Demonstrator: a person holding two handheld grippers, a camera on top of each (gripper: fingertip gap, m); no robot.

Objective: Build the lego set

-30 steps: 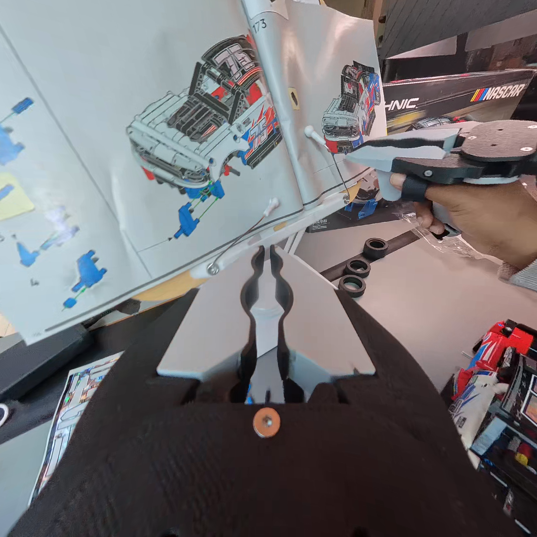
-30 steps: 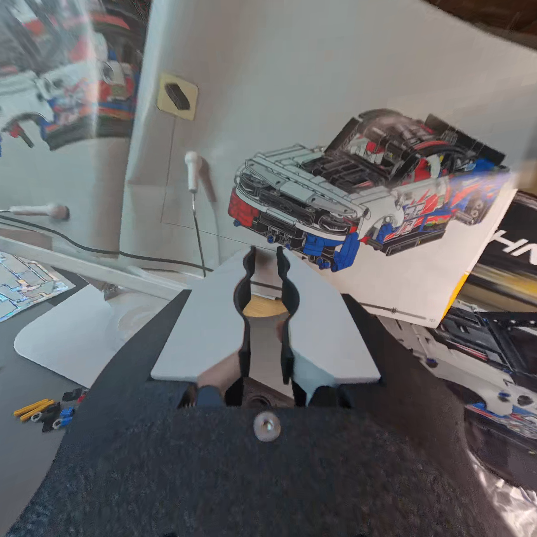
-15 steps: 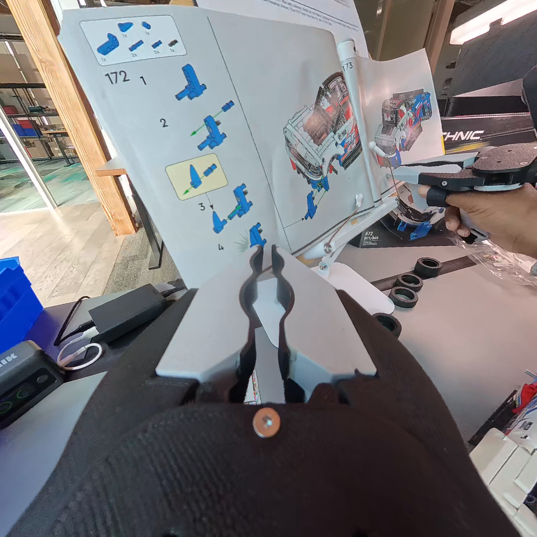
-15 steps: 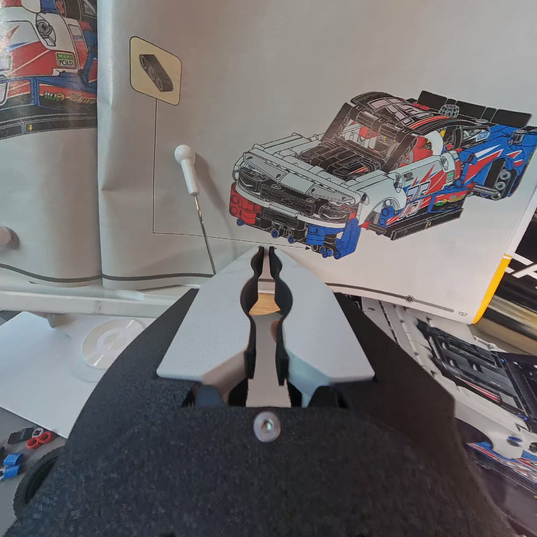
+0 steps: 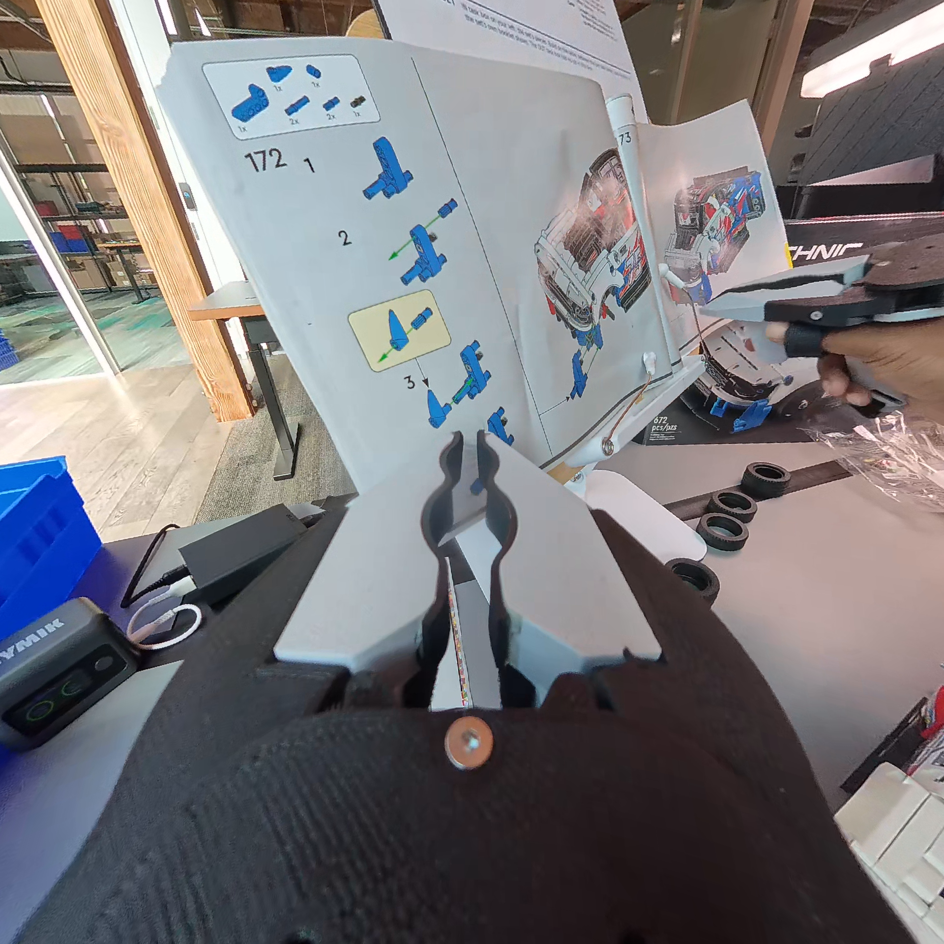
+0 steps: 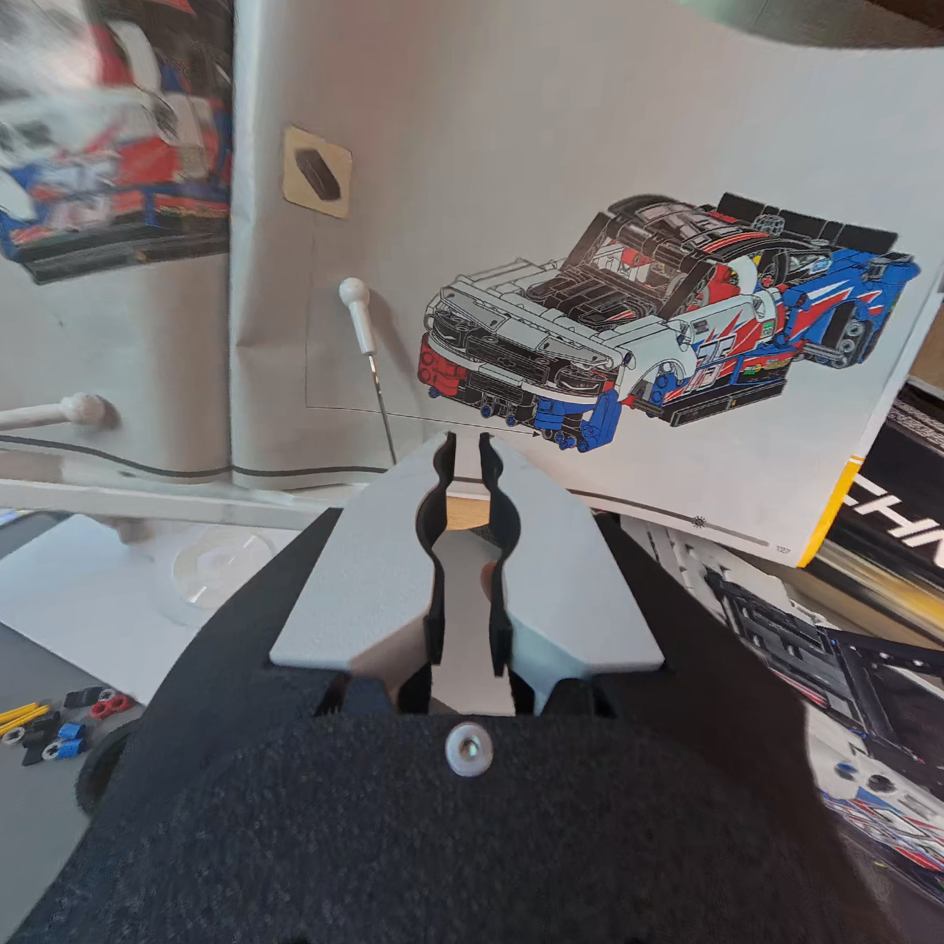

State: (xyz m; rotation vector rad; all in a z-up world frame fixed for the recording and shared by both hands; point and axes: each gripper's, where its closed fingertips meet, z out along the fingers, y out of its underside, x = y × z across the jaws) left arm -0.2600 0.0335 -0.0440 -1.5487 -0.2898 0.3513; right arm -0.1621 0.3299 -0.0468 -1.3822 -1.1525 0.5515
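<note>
Now that the left gripper [image 5: 469, 434] has drawn back from the instruction booklet [image 5: 357, 245], whole steps show — a reading pause; both grippers empty, jaws slightly apart, right gripper [image 6: 465, 435] facing the car drawing.

Grey-fingered claw [image 5: 469, 439] on black mount, one silver screw [image 5: 468, 740].

A grey table [image 5: 797, 628] is carrying everything here. The white book stand [image 5: 641, 516] is standing on it, its rounded base serving as the landmark. Four black tyres [image 5: 725, 531] are lying just right of that base. A black power adapter [image 5: 240, 549] is sitting well left of it, with a blue bin [image 5: 36, 531] beyond. Near the base's left front, small loose pieces [image 6: 61, 725] in yellow, red, blue and black are lying scattered.
</note>
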